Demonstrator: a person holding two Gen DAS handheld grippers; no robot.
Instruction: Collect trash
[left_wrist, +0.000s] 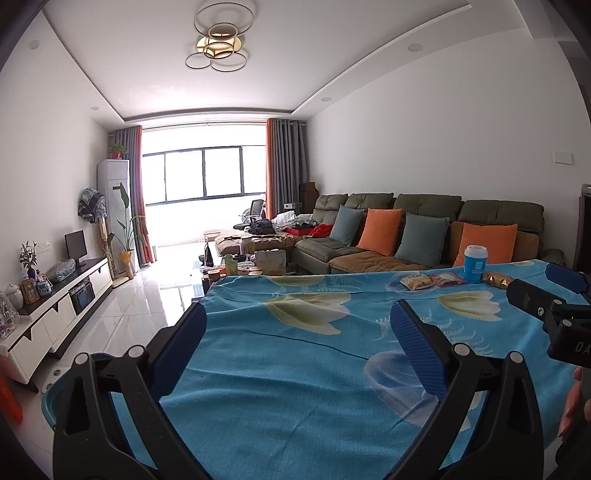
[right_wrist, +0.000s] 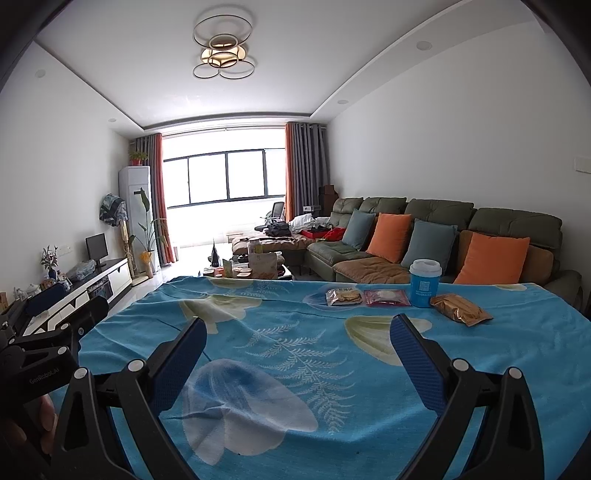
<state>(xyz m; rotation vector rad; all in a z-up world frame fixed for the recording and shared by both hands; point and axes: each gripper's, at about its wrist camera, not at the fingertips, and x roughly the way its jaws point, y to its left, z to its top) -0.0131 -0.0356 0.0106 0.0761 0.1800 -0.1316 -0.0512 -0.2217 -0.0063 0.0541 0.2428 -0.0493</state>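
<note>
Trash lies at the far right of a table under a blue flowered cloth (right_wrist: 295, 369): a blue paper cup with a white lid (right_wrist: 424, 283), a golden-brown snack wrapper (right_wrist: 460, 314), a pink packet (right_wrist: 386, 297) and a yellowish snack packet (right_wrist: 344, 296). In the left wrist view the cup (left_wrist: 475, 264) and packets (left_wrist: 417, 282) show far right. My left gripper (left_wrist: 297, 325) is open and empty over the cloth's near left. My right gripper (right_wrist: 297, 338) is open and empty, well short of the trash. A blue bin rim (left_wrist: 70, 373) shows below the table's left edge.
A green sofa (right_wrist: 443, 236) with orange and blue cushions stands behind the table at right. A cluttered coffee table (right_wrist: 255, 267) is beyond the far edge. A TV cabinet (right_wrist: 92, 288) lines the left wall. Glossy tiled floor (left_wrist: 140, 306) lies to the left.
</note>
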